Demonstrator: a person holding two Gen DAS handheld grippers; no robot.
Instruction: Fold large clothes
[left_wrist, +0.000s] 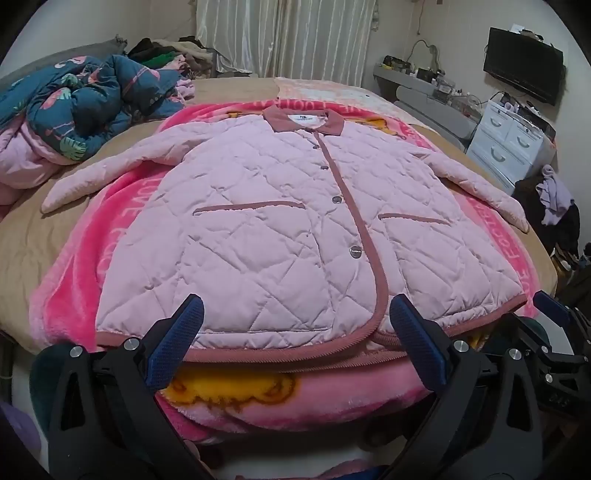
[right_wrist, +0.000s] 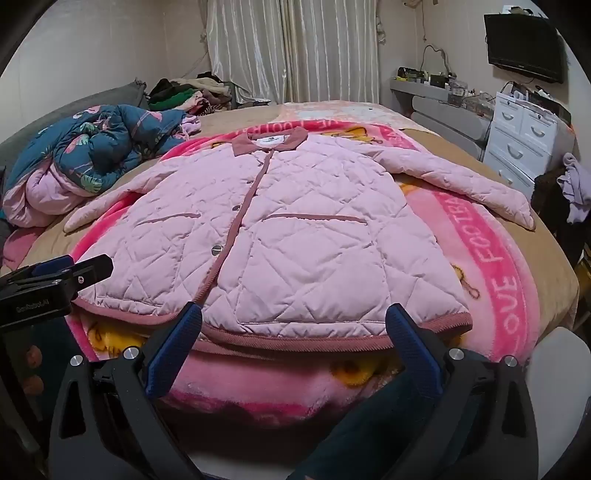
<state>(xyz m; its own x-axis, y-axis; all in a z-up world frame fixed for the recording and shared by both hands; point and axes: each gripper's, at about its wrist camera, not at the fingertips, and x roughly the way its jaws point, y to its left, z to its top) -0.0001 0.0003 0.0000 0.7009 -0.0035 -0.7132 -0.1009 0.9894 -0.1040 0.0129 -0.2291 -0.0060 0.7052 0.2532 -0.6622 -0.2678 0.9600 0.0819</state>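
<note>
Nearest the lens in the left wrist view, the left gripper (left_wrist: 295, 321) stands with its blue-padded fingers spread wide, nothing between them, poised just short of the jacket's hem. In the right wrist view the right gripper (right_wrist: 293, 325) is likewise spread wide and holds nothing, its fingers framing the hem near the jacket's right-hand corner.

Left side: a crumpled teal floral quilt (left_wrist: 85, 99) with pink lining lies heaped on the bed (left_wrist: 22, 236), well apart from the jacket. Behind it, a pile of dark and green clothes (left_wrist: 162, 55) sits against the far edge, before pale curtains (left_wrist: 284, 37).

Centre: the pink quilted jacket (left_wrist: 258, 221) lies flat, front up, buttoned, on a bright pink fleece blanket (left_wrist: 70, 280) printed with lettering and a yellow cartoon figure. The collar (left_wrist: 303, 120), a darker rose, points away from the cameras; the hem faces them. Both sleeves are spread outward: the left sleeve (left_wrist: 99, 173) reaches onto the tan bed cover, the right sleeve (left_wrist: 487, 188) runs toward the bed's right edge. Two trimmed pocket slits sit on either side of the button placket.

Right side: a white drawer unit (right_wrist: 524, 136) stands beside the bed, a black television (right_wrist: 524, 44) is mounted on the wall above, and a grey shelf (right_wrist: 436, 92) carries small clutter.
</note>
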